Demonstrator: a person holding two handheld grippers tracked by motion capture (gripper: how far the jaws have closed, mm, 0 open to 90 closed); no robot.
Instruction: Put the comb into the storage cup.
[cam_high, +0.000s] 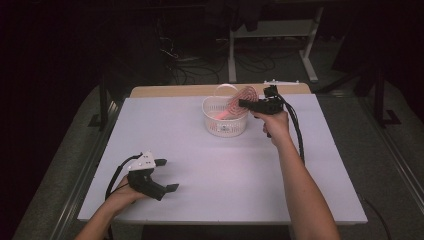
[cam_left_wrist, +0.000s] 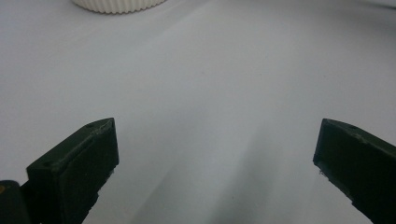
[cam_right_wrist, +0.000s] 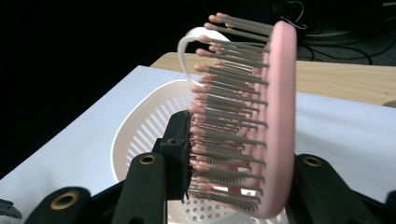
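A pink hairbrush (cam_high: 241, 99) with grey, pink-tipped bristles is held upright over a white slotted basket (cam_high: 212, 114) at the back middle of the table. My right gripper (cam_high: 246, 104) is shut on the hairbrush (cam_right_wrist: 261, 126), one jaw pressing into the bristles, the other against its smooth back. The basket (cam_right_wrist: 140, 135) with its arched handle sits just below and behind the brush. My left gripper (cam_high: 166, 175) rests near the table's front left, open, nothing between its jaws. In the left gripper view the left gripper (cam_left_wrist: 215, 163) faces bare table, with the basket's ribbed base (cam_left_wrist: 119, 5) far off.
The white table (cam_high: 215, 175) has a wooden strip (cam_high: 170, 91) along its far edge. Beyond it the floor is dark, with cables and a white desk frame (cam_high: 310, 45). Open tabletop lies between the two grippers.
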